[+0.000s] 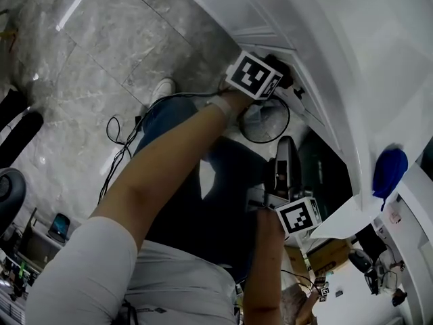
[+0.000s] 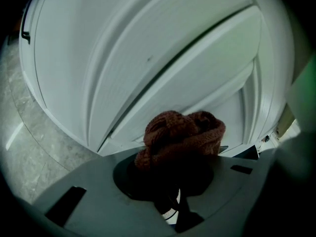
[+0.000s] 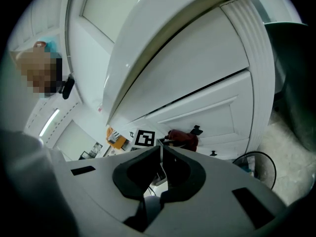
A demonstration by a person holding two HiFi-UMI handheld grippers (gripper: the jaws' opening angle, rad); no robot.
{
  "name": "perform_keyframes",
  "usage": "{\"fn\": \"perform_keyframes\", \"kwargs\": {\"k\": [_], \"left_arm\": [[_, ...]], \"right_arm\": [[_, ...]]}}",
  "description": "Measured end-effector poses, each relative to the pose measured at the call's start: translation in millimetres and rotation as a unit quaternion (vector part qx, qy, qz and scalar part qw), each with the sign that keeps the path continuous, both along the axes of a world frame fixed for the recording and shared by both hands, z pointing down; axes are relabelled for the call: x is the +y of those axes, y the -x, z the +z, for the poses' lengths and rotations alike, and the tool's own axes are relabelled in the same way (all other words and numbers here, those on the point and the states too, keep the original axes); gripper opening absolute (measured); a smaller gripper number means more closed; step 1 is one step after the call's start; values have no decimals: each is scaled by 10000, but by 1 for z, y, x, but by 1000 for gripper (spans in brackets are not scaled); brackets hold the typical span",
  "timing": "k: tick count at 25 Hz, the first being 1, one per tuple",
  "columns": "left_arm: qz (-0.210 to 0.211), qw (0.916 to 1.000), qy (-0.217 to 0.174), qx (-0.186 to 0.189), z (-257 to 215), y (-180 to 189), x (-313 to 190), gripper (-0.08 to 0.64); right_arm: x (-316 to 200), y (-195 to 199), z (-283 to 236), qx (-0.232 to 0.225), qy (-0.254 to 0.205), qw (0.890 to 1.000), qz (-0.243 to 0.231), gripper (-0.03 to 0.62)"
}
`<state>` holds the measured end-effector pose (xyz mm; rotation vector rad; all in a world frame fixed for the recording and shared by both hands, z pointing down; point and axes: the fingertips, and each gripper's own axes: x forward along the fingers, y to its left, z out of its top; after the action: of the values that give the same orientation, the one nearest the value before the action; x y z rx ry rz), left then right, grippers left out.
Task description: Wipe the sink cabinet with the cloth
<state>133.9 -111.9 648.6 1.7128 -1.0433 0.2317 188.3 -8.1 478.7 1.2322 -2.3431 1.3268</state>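
A reddish-brown knitted cloth [image 2: 180, 137] is bunched between the jaws of my left gripper [image 2: 177, 158], which is shut on it. The cloth sits close against the white panelled door of the sink cabinet [image 2: 148, 58]. In the head view the left gripper [image 1: 281, 80], with its marker cube, is held out at arm's length against the low part of the cabinet [image 1: 325, 59]. My right gripper [image 3: 162, 151] is shut with nothing in it, hanging back from the cabinet [image 3: 197, 73]. Its camera sees the cloth [image 3: 183, 138] on the door. In the head view the right gripper [image 1: 284, 161] is lower, near my body.
Grey marble floor [image 1: 81, 53] spreads to the left, with a black cable [image 1: 118, 137] trailing over it. A round wire ring [image 1: 267, 120] lies at the cabinet's foot. A blue object [image 1: 389, 171] hangs at the right. My leg and white shoe [image 1: 161, 88] are below the left arm.
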Motion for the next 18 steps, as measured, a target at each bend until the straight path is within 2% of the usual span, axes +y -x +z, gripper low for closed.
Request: {"fn": "perform_keyframes", "kwargs": {"k": [5, 11, 16, 18], "left_arm": [[-93, 9999, 69, 43, -1, -1, 3, 71], [91, 9989, 437, -127, 15, -10, 11, 69], [238, 9977, 533, -347, 35, -13, 12, 69], [267, 9973, 600, -328, 46, -15, 14, 69]], "right_arm": [[10, 2, -6, 1, 64, 10000, -41, 32], [14, -2, -10, 9, 110, 9999, 50, 32], [7, -8, -7, -27, 36, 9999, 126, 32], [6, -10, -5, -56, 6, 9999, 158, 32]]}}
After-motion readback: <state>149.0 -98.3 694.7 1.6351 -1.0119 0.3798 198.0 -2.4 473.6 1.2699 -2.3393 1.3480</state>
